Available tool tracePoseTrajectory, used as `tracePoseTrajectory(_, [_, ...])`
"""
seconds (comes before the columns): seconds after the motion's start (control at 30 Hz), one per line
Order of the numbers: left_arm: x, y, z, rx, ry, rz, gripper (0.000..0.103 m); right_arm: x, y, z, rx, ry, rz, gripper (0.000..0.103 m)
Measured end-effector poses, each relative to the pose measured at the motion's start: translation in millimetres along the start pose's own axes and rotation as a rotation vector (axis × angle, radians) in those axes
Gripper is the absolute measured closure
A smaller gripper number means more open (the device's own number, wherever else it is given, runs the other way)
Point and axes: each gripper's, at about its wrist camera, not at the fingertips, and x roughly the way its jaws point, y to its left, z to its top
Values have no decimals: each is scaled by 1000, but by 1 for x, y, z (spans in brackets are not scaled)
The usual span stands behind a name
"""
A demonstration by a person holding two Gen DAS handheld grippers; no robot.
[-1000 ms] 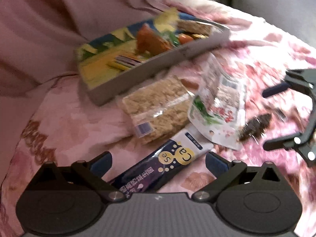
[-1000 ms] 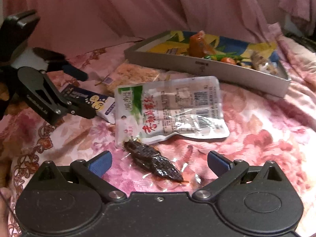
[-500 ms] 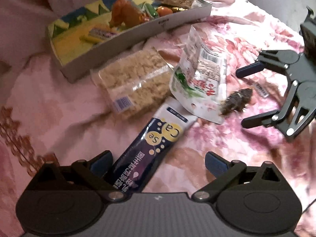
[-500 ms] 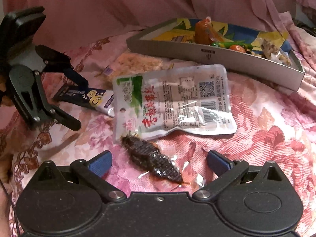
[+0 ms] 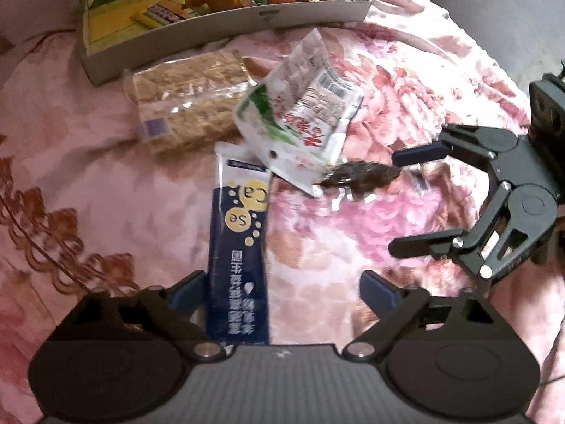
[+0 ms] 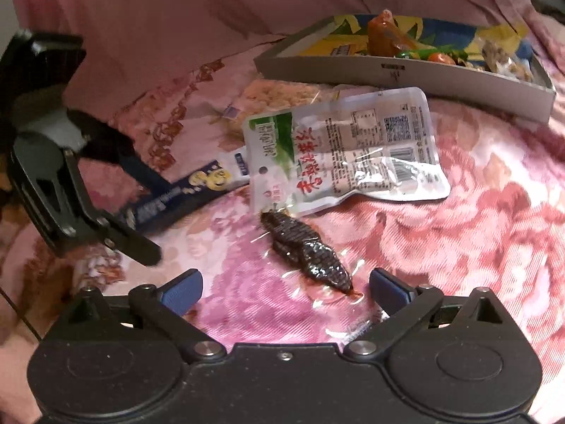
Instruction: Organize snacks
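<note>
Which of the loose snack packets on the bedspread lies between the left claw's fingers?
The long dark-blue stick packet marked "Ca" and "Se". The crumbly bar, white pouch and dark clear-wrapped snack lie farther away.

— What are you working on top of?

— You've got a soft pink bedspread (image 6: 494,233) under everything, printed with big rose-red flowers, wrinkled and sagging in places. A brownish scroll border (image 5: 53,247) runs along its edge at your left.

— And behind it?

— Plain dusty-pink fabric (image 6: 197,10) rises in loose folds at the back, like a draped sheet or curtain. At the far right you can see a smooth grey surface (image 5: 501,10) beyond the bedspread. The light is dim and warm.
</note>
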Motion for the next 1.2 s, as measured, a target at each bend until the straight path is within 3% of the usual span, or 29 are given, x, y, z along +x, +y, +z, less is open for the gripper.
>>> tracePoseTrajectory(0.27, [0,-28,-11,-34,-77,83,20,-13,16,-12,-19,21,62,7])
tracePoseTrajectory(0.43, [0,-28,-15,-96,-107,186,24,-14,17,-11,-60,-21,-35,11])
tracePoseTrajectory(0.53, [2,-24,-17,-128,-117,203,25,-8,14,-10,-82,-29,-88,18])
tracePoseTrajectory(0.7, [6,-28,-23,-139,-136,220,26,2,18,-9,-139,-46,-82,19])
tracePoseTrajectory(0.93, [9,-35,-24,-142,-164,266,42,12,28,-11,-207,-50,-105,26])
tracePoseTrajectory(1.13, [10,-39,-25,-165,-175,272,55,8,25,-11,-189,-54,-133,48])
tracePoseTrajectory(1.2, [11,-40,-26,-176,-180,277,58,8,24,-10,-181,-55,-134,48])
